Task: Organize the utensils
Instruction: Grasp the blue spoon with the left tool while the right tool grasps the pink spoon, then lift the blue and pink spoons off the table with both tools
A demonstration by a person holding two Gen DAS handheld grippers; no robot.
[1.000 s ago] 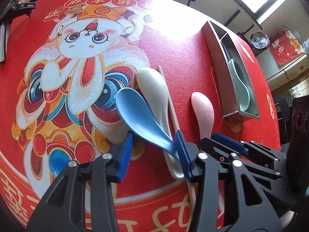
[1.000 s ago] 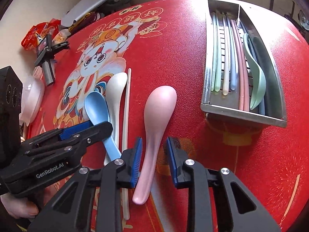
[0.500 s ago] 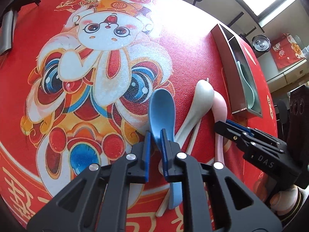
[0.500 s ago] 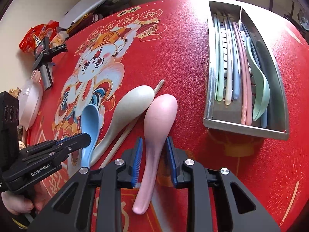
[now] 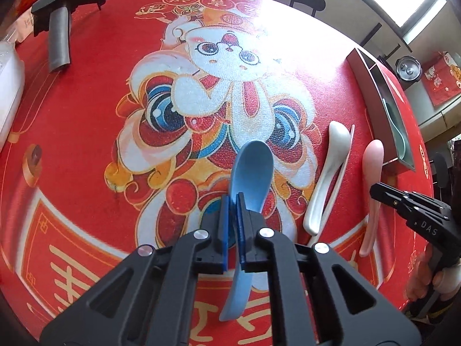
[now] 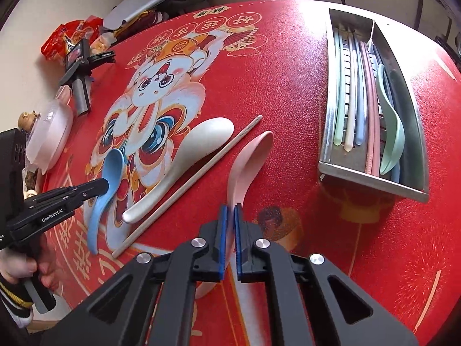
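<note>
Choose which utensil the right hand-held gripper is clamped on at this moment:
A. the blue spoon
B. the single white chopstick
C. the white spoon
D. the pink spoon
D: in the right wrist view the right hand-held gripper has its blue pads shut on the handle of the pink spoon.

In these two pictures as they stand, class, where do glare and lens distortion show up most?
Left wrist view: window glare washes out the tablecloth top right, and the fisheye bows the metal tray at the edge. Right wrist view: light is even, with only soft sheen on the tray; the table bulges round, yet the pink spoon stays sharp.
</note>
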